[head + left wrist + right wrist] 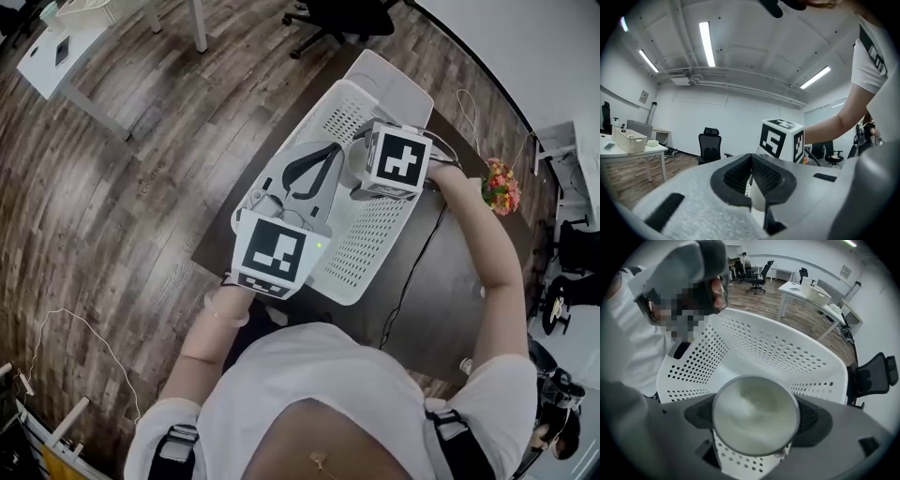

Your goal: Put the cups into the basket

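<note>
The right tongs [757, 419] grip a pale round cup [754, 404] by its sides, one round end facing the camera. The cup hangs over the white perforated basket [778, 348], which sits on the dark surface [441, 309]. The left tongs [751, 164] are at the basket's 8 o'clock rim, narrowed until their tips meet.

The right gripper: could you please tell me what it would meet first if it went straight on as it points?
The right gripper, shut on the cup, points into the white basket. Going straight on, the cup would probably meet the basket's perforated inside first, though depth is unclear.
</note>
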`<state>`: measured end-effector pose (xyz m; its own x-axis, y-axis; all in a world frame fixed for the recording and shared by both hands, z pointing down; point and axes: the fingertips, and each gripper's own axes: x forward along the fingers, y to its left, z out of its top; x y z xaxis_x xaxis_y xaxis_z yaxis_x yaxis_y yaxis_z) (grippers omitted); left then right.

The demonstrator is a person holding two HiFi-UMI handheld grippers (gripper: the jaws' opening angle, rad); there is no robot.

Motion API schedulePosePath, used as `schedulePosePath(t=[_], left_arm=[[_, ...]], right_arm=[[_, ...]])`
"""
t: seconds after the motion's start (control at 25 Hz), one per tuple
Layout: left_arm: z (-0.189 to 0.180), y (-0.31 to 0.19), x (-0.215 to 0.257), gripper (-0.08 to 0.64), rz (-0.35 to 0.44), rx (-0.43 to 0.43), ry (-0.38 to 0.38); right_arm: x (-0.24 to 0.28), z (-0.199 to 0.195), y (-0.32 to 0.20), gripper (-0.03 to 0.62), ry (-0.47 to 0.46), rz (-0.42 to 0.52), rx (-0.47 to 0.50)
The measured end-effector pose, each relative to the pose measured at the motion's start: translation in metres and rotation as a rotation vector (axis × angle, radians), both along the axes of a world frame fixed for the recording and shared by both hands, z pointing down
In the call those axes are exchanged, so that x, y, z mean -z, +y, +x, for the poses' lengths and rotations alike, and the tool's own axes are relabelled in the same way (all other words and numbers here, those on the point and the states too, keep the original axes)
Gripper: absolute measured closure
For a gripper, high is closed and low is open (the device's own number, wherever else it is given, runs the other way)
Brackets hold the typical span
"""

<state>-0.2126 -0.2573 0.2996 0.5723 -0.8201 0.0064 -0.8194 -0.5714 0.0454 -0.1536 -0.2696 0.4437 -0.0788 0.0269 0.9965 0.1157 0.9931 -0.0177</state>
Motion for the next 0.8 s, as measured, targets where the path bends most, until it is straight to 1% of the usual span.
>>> schedulePosePath(t=[0.12, 0.2, 0.28, 0.4, 0.6, 0.72, 0.8], left_arm=[[-0.011, -0.003, 0.004, 0.549, 0.017, 0.037, 0.018], [-0.019, -0.006, 0.003, 0.549, 0.003, 0.058, 0.027], [-0.026, -0.009, 0.000, 0.549, -0.023, 0.070, 0.042], [-0.031, -0.011, -0.001, 0.549, -0.045, 0.071, 0.059], [-0.037, -0.010, 0.000, 0.549, -0.053, 0.073, 0.055], [-0.041, -0.005, 0.001, 0.549, -0.067, 0.078, 0.073], [-0.042, -0.004, 0.001, 0.549, -0.074, 0.081, 0.082]], right_arm=[[-0.021, -0.009, -0.009, 0.167, 0.006, -0.004, 0.031], [-0.032, -0.020, -0.014, 0.167, -0.007, -0.004, 0.067], [-0.042, -0.027, -0.018, 0.167, -0.016, -0.009, 0.082], [-0.061, -0.031, -0.026, 0.167, -0.004, 0.001, 0.061], [-0.089, -0.037, -0.042, 0.167, 0.008, 0.017, 0.027], [-0.099, -0.049, -0.046, 0.167, -0.018, 0.024, 0.036], [-0.107, -0.049, -0.051, 0.167, -0.014, 0.032, 0.039]])
